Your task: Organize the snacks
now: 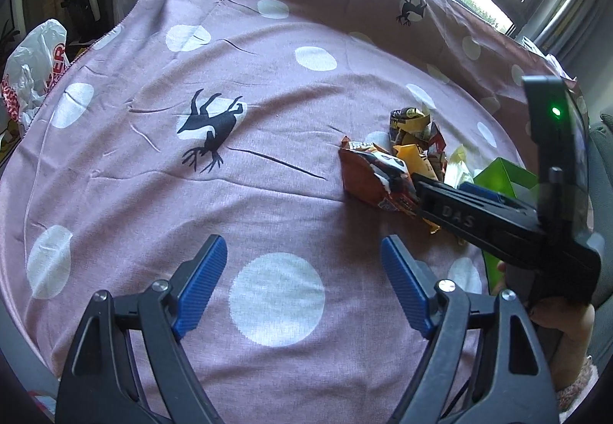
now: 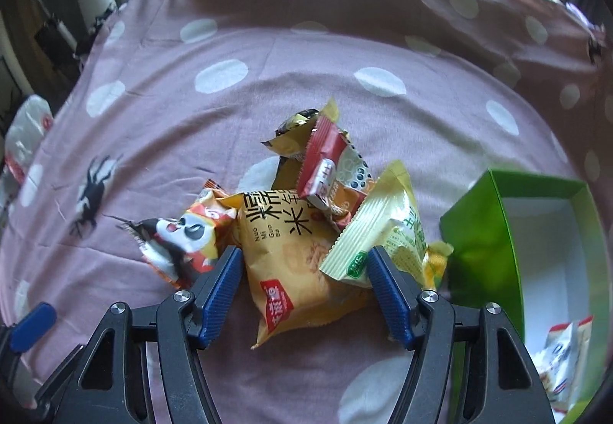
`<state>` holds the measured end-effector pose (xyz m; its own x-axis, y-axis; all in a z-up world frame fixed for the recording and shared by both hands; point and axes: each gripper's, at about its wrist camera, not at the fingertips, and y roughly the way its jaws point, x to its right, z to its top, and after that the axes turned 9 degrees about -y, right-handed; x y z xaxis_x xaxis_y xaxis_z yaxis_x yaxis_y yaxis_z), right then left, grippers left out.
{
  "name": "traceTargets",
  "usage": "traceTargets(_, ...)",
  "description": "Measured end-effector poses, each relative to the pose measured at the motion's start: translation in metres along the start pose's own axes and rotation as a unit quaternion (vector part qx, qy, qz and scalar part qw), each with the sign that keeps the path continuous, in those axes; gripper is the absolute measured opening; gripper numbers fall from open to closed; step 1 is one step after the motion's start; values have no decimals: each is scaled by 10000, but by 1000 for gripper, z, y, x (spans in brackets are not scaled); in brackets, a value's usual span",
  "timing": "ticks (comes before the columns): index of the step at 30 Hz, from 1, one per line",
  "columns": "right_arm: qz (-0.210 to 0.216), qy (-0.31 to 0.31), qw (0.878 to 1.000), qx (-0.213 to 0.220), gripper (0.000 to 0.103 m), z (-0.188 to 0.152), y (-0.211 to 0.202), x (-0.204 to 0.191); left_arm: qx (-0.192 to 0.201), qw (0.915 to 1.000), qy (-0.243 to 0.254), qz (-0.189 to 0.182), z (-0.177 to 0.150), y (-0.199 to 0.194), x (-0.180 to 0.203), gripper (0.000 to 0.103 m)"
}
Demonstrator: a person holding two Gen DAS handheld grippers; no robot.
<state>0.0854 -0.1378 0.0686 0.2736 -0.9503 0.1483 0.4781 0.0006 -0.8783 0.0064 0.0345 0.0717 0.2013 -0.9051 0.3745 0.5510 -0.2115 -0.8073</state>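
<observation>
A heap of snack packets lies on the pink spotted bedspread (image 2: 268, 56). My right gripper (image 2: 304, 251) points down over the heap, its blue pads on either side of an orange-yellow packet (image 2: 299, 263); the packet lies flat and does not look squeezed. An orange panda packet (image 2: 184, 236) lies left of it, a pale yellow-green packet (image 2: 387, 228) overlaps the right pad, and a red packet (image 2: 325, 163) sits behind. My left gripper (image 1: 302, 240) hovers open over bare bedspread (image 1: 191, 194), left of the panda packet (image 1: 375, 171), with nothing between its fingers.
An open green box (image 2: 482, 232) with a white inside stands right of the heap, with one packet (image 2: 563, 351) in its near corner. A white plastic bag (image 1: 30, 67) sits off the bed's left edge. A person's hand (image 1: 563, 328) grips the right tool. Windows line the far side.
</observation>
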Motion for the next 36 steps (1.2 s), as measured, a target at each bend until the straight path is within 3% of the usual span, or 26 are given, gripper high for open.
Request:
traceTargets(6, -23, -447, 9980, -444, 67, 1, 29, -12, -9, 9999, 98, 52, -2, 0, 2, 82)
traceTargets(8, -34, -478, 9981, -396, 50, -4, 32, -12, 50, 9999, 78, 124, -1, -1, 0, 82)
traceTargets(14, 762, -28, 9970, -138, 39, -26, 6, 6, 53, 9999, -21, 149, 2, -1, -6, 82)
traceTargets(20, 1552, 51, 9876, 225, 37, -57, -35, 15, 15, 9998, -85, 170, 3, 0, -8, 82)
traceTargets(24, 1961, 42, 9804, 178, 37, -82, -49, 11, -45, 9998, -43, 199, 1, 4, -6, 82)
traceTargets(31, 1928, 205, 9810, -11, 37, -96, -36, 16, -181, 9992, 108, 340, -6, 15, 1, 82)
traceTargets(36, 2308, 400, 9720, 172, 41, -99, -45, 37, -317, 9992, 20, 240, -6, 20, 1, 82)
